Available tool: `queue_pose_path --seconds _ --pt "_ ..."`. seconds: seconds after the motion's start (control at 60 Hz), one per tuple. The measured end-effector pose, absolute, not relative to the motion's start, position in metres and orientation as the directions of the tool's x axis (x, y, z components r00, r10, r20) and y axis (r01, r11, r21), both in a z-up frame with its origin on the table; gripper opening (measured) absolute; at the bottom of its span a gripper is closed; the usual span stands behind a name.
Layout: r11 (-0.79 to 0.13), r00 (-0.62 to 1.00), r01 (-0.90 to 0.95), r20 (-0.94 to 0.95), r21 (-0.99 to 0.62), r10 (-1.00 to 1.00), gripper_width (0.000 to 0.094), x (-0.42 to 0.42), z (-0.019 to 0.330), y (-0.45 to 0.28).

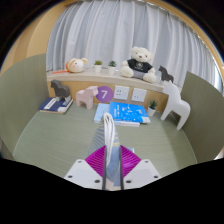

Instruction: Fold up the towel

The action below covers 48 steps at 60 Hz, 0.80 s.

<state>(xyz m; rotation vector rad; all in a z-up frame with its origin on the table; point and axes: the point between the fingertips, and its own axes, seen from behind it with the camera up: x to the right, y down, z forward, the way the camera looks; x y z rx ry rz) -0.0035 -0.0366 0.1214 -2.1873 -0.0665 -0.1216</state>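
The gripper (111, 160) pinches a thin white towel (109, 135) edge between its pads, lifted off the green round table (60, 135), probably to fold it.

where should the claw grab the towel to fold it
The pale blue-white cloth towel stands edge-on, pinched between the claw's pink pads. That thin raised edge looks like the best hold, taken from the near side: it is narrow enough for both fingers to close flat on.
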Motion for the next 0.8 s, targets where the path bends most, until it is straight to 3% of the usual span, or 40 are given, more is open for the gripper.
queue_pose_path --seconds 0.05,0.15,0.2,0.25,0.367,0.533,0.667,0.8 --pt "-0.602 0.991 0.116 0.133 -0.79 0.016 0.0345 0.024 0.103 -0.041" --pt "-0.673 0.982 0.17 0.182 -0.72 0.053 0.0482 0.06 0.061 -0.058" --pt "-0.684 0.98 0.188 0.178 -0.705 0.086 0.0579 0.064 0.054 -0.066" --pt "-0.676 0.98 0.197 0.171 -0.71 0.105 0.0603 0.067 0.059 -0.071" --pt "-0.646 0.983 0.184 0.147 -0.741 0.111 0.0686 0.069 0.094 -0.083" --pt "-0.571 0.988 0.149 0.101 -0.807 0.115 0.0832 0.063 0.174 -0.097" --pt "-0.51 0.99 0.115 0.055 -0.853 0.131 0.0842 0.046 0.23 -0.121" --pt "-0.471 0.987 0.076 0.0 -0.879 0.158 0.0841 0.023 0.26 -0.159"
